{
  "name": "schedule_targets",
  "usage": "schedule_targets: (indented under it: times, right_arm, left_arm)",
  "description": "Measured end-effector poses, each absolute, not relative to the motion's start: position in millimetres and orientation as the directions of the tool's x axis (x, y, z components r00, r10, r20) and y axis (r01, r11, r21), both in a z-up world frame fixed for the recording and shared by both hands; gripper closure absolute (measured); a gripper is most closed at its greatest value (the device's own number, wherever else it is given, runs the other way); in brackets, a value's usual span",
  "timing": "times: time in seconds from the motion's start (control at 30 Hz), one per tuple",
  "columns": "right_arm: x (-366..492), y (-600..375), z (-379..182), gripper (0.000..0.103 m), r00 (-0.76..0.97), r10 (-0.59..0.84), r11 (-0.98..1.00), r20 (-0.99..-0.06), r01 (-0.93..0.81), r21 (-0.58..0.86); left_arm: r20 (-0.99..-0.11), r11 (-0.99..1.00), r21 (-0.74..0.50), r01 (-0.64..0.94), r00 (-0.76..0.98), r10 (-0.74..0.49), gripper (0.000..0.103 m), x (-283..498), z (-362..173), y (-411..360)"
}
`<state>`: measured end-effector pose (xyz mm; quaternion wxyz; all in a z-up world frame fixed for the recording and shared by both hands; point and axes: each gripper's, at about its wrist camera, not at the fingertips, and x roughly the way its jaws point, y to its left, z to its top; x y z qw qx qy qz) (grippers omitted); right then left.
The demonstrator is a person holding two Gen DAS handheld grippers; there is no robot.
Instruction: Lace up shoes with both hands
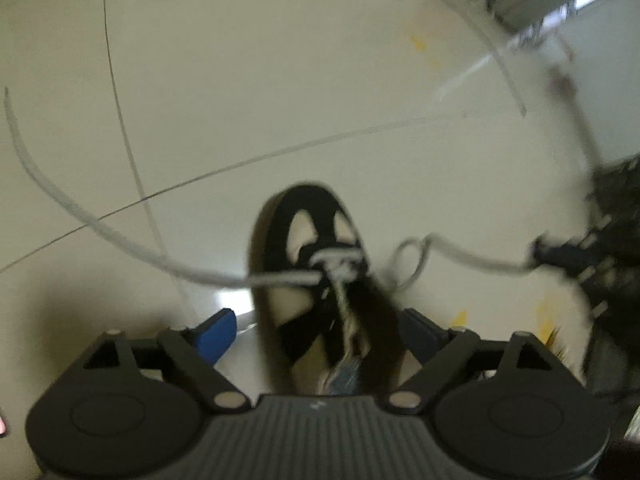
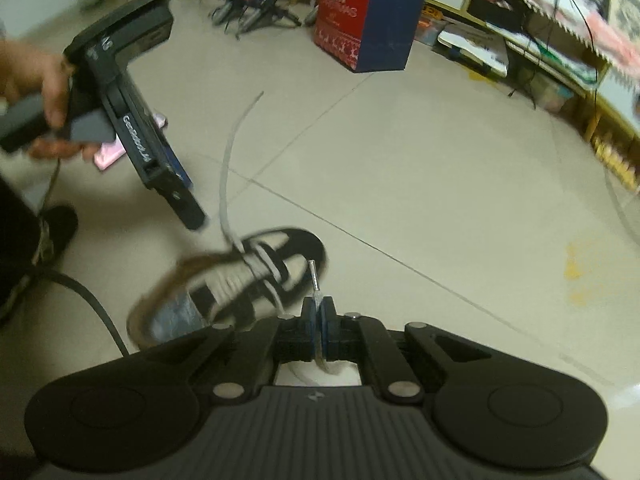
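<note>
Now – right gripper pinching flat white lace | black-and-cream shoe

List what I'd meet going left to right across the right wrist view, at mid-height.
Person's hand → left gripper → loose lace end → shoe → lace tip pinched in right gripper → yellow floor stain.

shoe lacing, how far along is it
Done: the white lace already crosses the lower eyelets of the black and white shoe on the tiled floor.
In hand: the right gripper is shut on one lace end. The left gripper is open above the shoe, and the other lace end trails free.
Left: the upper part near the shoe opening looks unlaced, and no bow is tied.
</note>
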<state>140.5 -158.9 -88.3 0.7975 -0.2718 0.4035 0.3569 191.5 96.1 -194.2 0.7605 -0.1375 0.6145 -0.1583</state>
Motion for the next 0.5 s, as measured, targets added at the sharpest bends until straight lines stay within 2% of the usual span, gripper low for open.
schedule_targets:
  times: [0.13, 0.37, 0.5]
  right_arm:
    - [126, -167, -55, 0.1, 0.442, 0.292, 0.532, -0.848, -0.812, -0.24]
    - [93, -174, 1, 0.1, 0.468, 0.197, 0.371, -0.862, -0.849, -0.376]
    - [80, -180, 23, 0.1, 0.487, 0.154, 0.327, -0.859, -0.846, -0.421]
  left_arm:
    - [-0.922, 0.936, -0.325, 0.137, 0.175, -0.345, 0.007, 177, -180, 89]
    - [-0.963, 0.941, -0.158, 0.3, 0.166, -0.214, 0.005, 143, -167, 66]
    - [-0.968, 0.938, -0.141, 0.316, 0.154, -0.198, 0.005, 133, -167, 59]
